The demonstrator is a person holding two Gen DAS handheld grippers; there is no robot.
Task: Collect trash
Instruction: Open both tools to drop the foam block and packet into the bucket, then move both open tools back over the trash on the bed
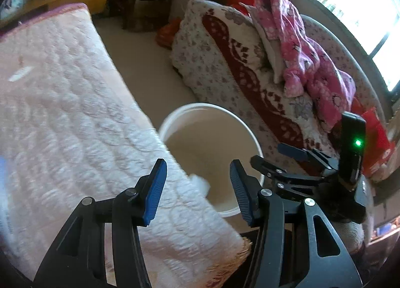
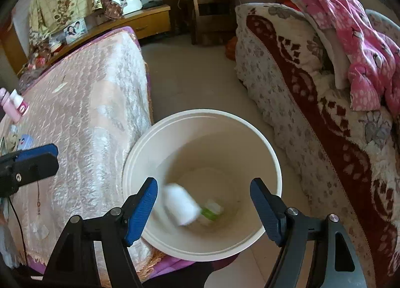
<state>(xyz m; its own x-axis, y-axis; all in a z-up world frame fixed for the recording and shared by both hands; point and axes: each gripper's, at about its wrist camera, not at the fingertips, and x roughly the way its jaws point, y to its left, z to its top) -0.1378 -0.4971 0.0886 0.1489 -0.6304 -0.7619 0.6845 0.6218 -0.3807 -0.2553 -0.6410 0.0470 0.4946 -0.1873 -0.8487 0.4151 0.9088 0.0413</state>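
On my left a table under a pink quilted cloth (image 2: 95, 113) carries a pink bottle (image 2: 13, 107) near its far left edge. The cloth's corner touches the rim of the white bucket (image 2: 140, 153) on the floor. My left gripper (image 1: 197, 188) hangs over that corner, fingers apart, with a blurred white scrap (image 1: 200, 183) between them, untouched. My right gripper (image 2: 203, 209) is over the bucket mouth, fingers wide apart, nothing gripped; a blurred white piece (image 2: 181, 204) and a green-and-white wrapper (image 2: 211, 210) show inside. Bare floor (image 2: 195, 80) runs beyond. A floral-covered sofa (image 2: 300, 103) with pink clothing (image 2: 362, 45) bounds the right.
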